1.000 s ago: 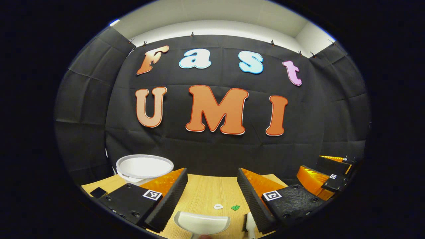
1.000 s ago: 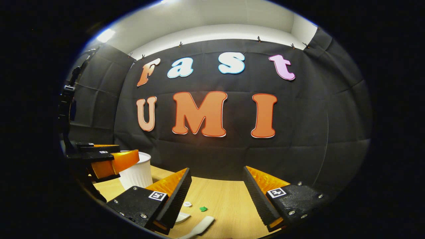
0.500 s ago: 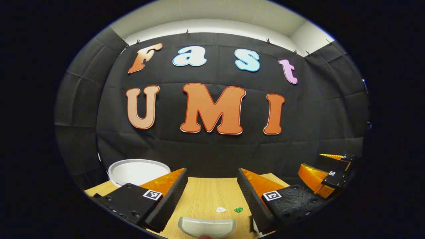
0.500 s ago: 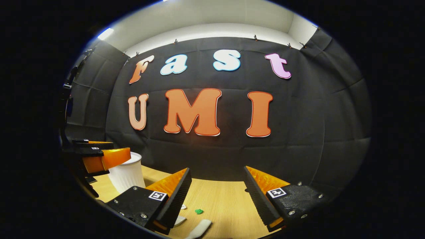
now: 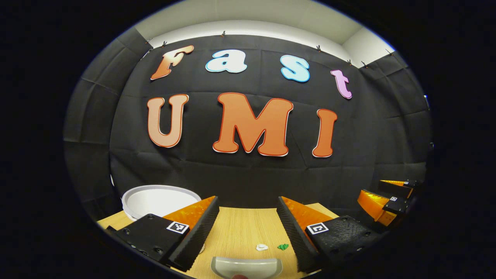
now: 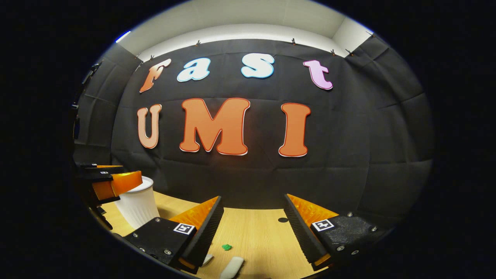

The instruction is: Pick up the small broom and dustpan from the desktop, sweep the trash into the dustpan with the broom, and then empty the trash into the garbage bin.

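The pale dustpan (image 5: 246, 267) lies on the wooden desktop (image 5: 236, 228) at the bottom of the left gripper view, between the fingers of my left gripper (image 5: 247, 202), which is open and holds nothing. A white scrap (image 5: 262, 247) and a green scrap (image 5: 283, 246) lie just beyond it. In the right gripper view, my right gripper (image 6: 252, 201) is open and empty above the desktop (image 6: 255, 232). A white handle-like piece, probably the broom (image 6: 231, 267), lies low between its fingers, with the green scrap (image 6: 226, 247) just beyond.
The white garbage bin (image 5: 157, 198) stands at the back left of the desk; its ribbed side (image 6: 137, 203) shows behind my left gripper (image 6: 106, 182). My right gripper (image 5: 381, 203) appears far right. A dark hole (image 6: 283, 220) marks the desktop.
Both views have drifted rightward: the bin slid left in each. The dustpan sits lower and more central between the left fingers. The white piece beside the left gripper's right finger is out of sight.
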Available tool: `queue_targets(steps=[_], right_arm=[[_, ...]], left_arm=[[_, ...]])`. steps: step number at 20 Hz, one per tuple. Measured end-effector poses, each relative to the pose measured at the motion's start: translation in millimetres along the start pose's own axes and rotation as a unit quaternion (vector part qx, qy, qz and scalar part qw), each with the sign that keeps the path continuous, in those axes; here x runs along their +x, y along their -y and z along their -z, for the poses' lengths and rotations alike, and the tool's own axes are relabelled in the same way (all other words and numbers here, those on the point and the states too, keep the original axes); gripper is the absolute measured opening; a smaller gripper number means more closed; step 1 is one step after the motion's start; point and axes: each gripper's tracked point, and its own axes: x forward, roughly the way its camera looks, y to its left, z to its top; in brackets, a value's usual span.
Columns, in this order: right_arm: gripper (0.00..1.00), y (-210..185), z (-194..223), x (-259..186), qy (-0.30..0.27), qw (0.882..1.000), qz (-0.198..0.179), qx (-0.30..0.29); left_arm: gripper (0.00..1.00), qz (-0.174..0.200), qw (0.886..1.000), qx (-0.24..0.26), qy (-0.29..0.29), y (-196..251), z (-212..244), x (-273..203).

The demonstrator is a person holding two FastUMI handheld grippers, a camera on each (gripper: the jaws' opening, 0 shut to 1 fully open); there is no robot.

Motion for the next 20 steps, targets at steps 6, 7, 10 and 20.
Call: queue_targets(steps=[6,7,10,20], right_arm=[[0.94,-7.8,13.1,-1.4,-0.026,1.000,-0.004,-0.003],[0.94,-10.8,17.4,-1.6,-0.032,0.999,-0.009,-0.002],[0.94,-17.7,32.7,-0.7,-0.060,0.998,-0.019,0.003],[0.94,-33.8,58.0,-5.4,-0.098,0.994,-0.047,0.004]], left_arm=[[0.94,0.001,1.000,-0.007,-0.019,-2.6,8.4,-2.5],[0.94,0.003,1.000,-0.008,-0.022,-3.1,10.3,-3.3],[0.94,0.007,0.999,-0.005,-0.035,-3.1,15.2,-5.4],[0.94,0.005,0.998,0.001,-0.064,-4.9,31.4,-13.0]])
